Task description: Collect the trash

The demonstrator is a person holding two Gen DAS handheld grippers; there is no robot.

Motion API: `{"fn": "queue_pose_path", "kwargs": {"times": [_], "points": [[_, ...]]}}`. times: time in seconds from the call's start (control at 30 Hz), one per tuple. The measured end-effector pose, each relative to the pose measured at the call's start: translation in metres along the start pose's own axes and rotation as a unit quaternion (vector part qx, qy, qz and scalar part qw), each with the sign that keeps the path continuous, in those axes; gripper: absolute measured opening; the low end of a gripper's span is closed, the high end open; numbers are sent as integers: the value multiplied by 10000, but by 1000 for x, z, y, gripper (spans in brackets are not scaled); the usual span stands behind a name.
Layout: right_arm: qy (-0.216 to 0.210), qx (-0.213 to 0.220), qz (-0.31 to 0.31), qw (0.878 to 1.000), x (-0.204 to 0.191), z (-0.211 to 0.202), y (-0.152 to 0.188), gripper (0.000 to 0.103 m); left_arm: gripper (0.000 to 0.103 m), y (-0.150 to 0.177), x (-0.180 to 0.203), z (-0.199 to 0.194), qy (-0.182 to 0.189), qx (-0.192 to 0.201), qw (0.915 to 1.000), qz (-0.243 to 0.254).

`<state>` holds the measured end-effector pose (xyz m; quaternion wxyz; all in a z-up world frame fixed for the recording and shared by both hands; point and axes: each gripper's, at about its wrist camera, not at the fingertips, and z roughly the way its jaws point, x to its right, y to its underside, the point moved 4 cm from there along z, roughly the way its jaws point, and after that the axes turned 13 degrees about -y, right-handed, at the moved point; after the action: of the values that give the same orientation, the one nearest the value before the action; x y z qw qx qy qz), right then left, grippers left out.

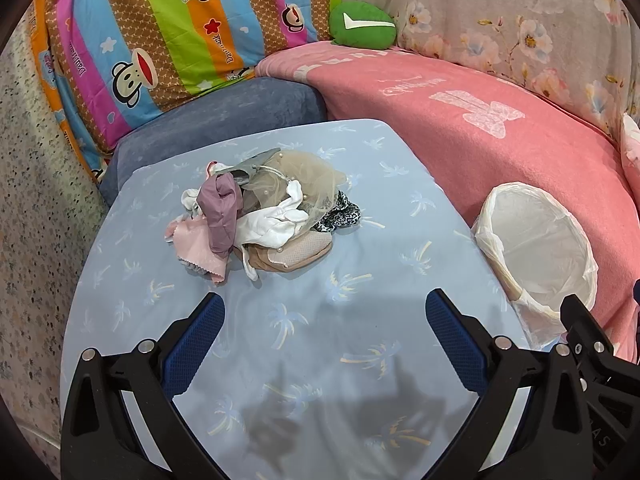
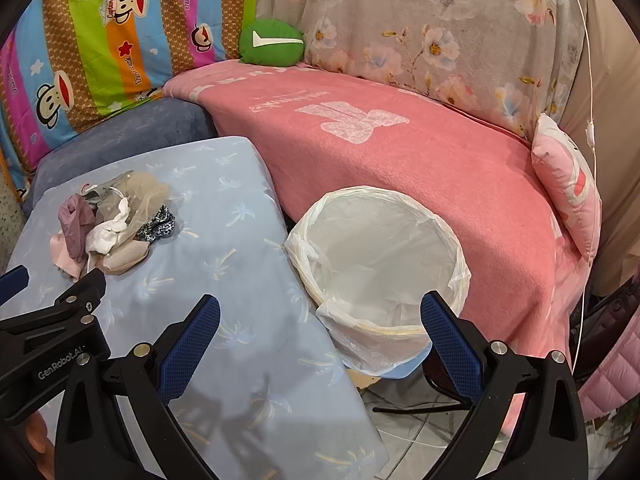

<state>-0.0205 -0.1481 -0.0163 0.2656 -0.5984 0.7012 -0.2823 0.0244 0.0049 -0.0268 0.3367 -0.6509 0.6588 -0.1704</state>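
A pile of fabric scraps [image 1: 264, 212], white, mauve, pink, beige mesh and a leopard-print piece, lies on the light blue palm-print table cover [image 1: 304, 320]. It also shows in the right wrist view [image 2: 116, 228]. A bin lined with a white plastic bag [image 1: 536, 248] stands off the table's right edge; its liner is empty in the right wrist view [image 2: 380, 264]. My left gripper [image 1: 324, 304] is open and empty, above the table just short of the pile. My right gripper [image 2: 320, 308] is open and empty, over the table's right edge beside the bin.
A pink blanket [image 1: 500, 132] covers the sofa behind the bin. A blue cushion [image 1: 224, 116], a striped monkey-print quilt [image 1: 160, 32] and a green plush [image 1: 362, 26] sit behind the table. A pink pillow [image 2: 568, 184] lies at the right. Tiled floor [image 2: 412, 432] shows below the table edge.
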Motion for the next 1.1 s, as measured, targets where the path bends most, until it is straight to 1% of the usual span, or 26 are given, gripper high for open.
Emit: {"fn": "queue_pose_path", "kwargs": {"times": [1.1], "points": [[90,-14,31,10000,3,2,1,97,96,-2,5,-1,10,55,10000,41]]}}
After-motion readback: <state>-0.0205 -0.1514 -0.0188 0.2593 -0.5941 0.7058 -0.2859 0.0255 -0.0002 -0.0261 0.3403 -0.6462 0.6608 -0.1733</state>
